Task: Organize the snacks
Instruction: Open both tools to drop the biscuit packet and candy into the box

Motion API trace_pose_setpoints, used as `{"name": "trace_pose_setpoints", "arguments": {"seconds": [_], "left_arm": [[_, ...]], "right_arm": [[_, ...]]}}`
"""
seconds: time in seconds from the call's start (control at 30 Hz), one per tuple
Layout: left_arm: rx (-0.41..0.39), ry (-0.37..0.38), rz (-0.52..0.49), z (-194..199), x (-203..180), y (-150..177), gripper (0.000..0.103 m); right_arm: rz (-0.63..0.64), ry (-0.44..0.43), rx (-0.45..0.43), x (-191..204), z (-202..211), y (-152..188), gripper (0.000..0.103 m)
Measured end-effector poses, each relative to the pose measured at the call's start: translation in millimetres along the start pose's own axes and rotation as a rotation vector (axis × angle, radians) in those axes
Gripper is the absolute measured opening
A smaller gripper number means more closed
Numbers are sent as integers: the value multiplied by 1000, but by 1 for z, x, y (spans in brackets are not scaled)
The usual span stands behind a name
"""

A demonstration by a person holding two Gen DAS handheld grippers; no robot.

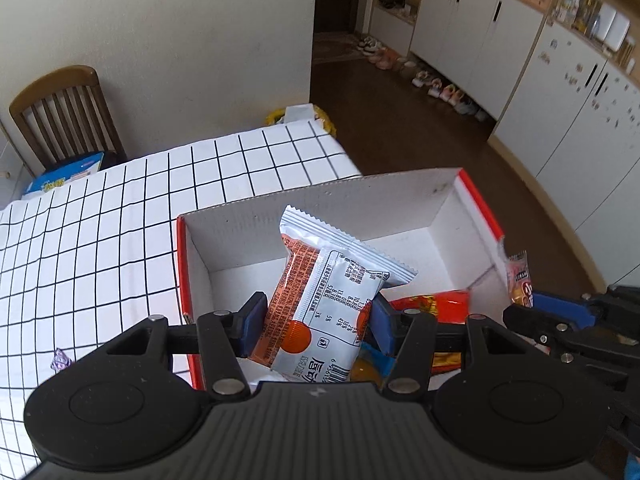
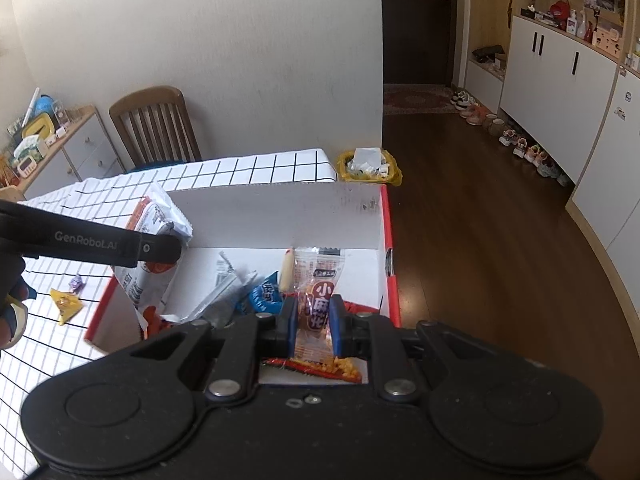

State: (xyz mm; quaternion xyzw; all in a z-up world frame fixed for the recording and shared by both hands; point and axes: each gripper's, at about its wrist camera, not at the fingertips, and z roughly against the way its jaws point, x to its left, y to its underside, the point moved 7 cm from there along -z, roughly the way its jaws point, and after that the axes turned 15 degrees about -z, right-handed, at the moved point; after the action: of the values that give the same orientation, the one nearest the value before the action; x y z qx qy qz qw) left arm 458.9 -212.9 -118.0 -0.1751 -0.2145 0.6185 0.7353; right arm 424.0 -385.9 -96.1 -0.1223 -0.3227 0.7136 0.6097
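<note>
A white cardboard box [image 1: 320, 200] with red outer walls sits at the edge of a table [image 1: 120, 208] covered in white cloth with a black grid. Above the box, the left gripper [image 1: 318, 320] pinches a glossy silver-and-orange pouch [image 1: 320, 304]. The right gripper [image 2: 313, 326] is clamped on a small clear crinkly packet [image 2: 318, 300] of brown snacks. Inside the box lie a red wrapper [image 1: 436, 304], a blue packet [image 2: 266, 294] and a silver one [image 2: 224, 296]. A yellow candy [image 2: 66, 305] rests on the table left of the box. Behind the box stand a slatted wooden chair [image 2: 156, 128], a pale wall, dark wood floor and white cabinets [image 2: 556, 76].
</note>
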Motion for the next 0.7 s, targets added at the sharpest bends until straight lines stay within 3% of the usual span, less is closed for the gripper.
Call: {"name": "trace_pose_setpoints", "arguments": {"seconds": [0.7], "left_arm": [[108,-29,-65,-49,-1,1,54]], "right_arm": [[116,-3,150,15,-75,-9,15]]}}
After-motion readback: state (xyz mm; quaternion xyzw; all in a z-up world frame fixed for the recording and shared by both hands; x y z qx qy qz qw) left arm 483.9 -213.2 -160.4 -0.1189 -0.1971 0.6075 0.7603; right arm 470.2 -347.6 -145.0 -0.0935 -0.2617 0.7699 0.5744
